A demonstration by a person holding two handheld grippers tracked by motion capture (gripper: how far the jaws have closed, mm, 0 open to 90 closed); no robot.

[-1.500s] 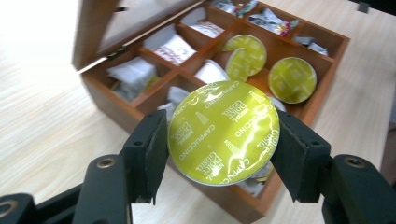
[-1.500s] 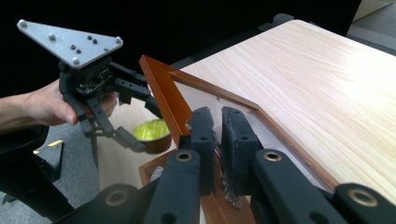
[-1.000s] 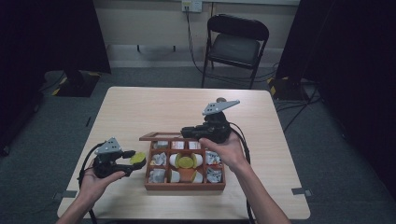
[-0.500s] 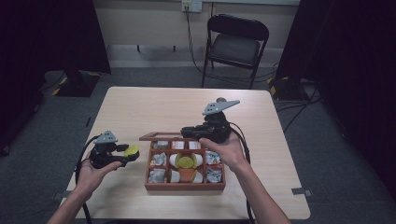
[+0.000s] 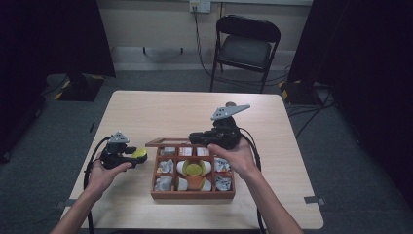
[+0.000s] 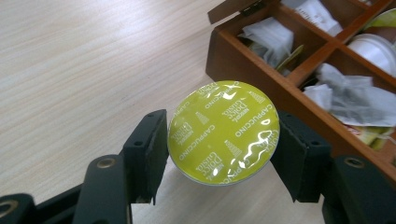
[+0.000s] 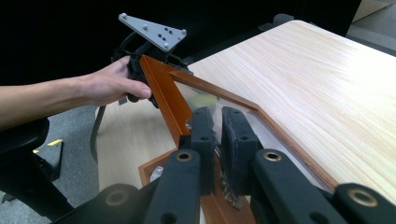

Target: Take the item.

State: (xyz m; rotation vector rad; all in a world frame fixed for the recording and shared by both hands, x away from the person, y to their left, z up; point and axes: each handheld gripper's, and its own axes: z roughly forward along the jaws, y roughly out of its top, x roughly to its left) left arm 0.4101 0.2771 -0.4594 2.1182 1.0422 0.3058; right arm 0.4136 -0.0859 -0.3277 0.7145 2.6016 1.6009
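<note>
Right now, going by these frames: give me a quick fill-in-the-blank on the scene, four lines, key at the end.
1. The left gripper is shut on a yellow-green ____ whose foil reads CAPPUCCINO.
2. The right gripper has its fingers closed on the edge of the box's glass ____.
3. The wooden box is divided into ____ compartments.
4. Beyond the table stands a black folding ____.

Missing words: capsule; lid; nine; chair

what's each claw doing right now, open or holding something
Left claw: shut on the yellow-green coffee capsule.
Right claw: shut on the edge of the glass lid of the wooden box.
</note>
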